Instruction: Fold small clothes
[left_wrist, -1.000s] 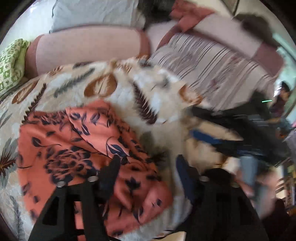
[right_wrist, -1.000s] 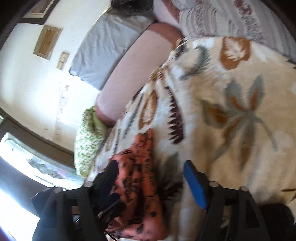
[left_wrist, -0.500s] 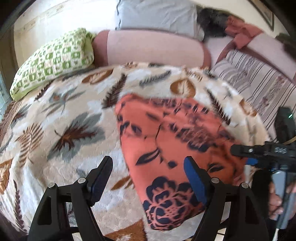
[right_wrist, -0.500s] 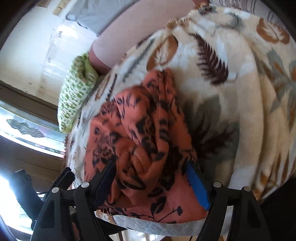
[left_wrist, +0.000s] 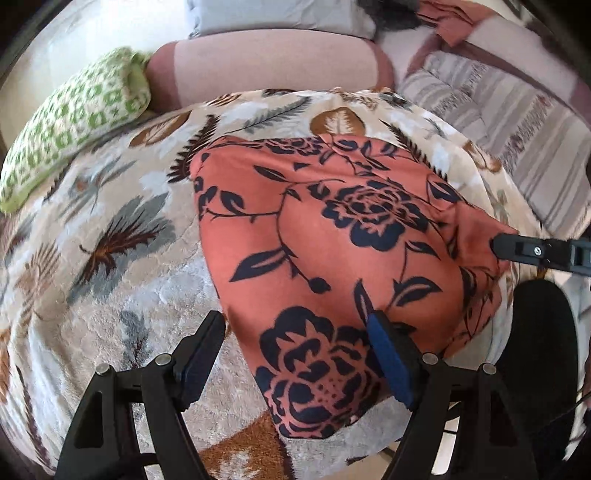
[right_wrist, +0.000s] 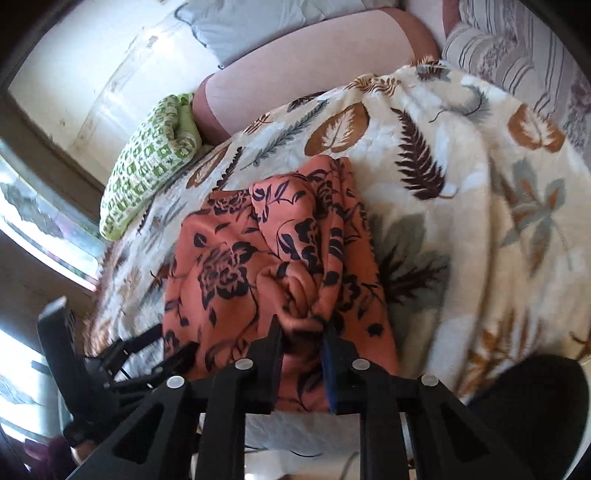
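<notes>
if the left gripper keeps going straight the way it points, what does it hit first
Most likely the near corner of the orange cloth, which lies between the open fingers of the left gripper, with the leaf blanket under it; depth is hard to judge.

Blanket (left_wrist: 122, 314) left of orange cloth (left_wrist: 332, 236) lies open; green pillow (left_wrist: 74, 122), bolster (left_wrist: 273, 62) block far edge.

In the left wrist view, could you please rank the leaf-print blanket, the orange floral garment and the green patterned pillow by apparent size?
1. leaf-print blanket
2. orange floral garment, though it lies nearer the camera, which flatters it
3. green patterned pillow, farther off and partly cut by the frame's edge
</notes>
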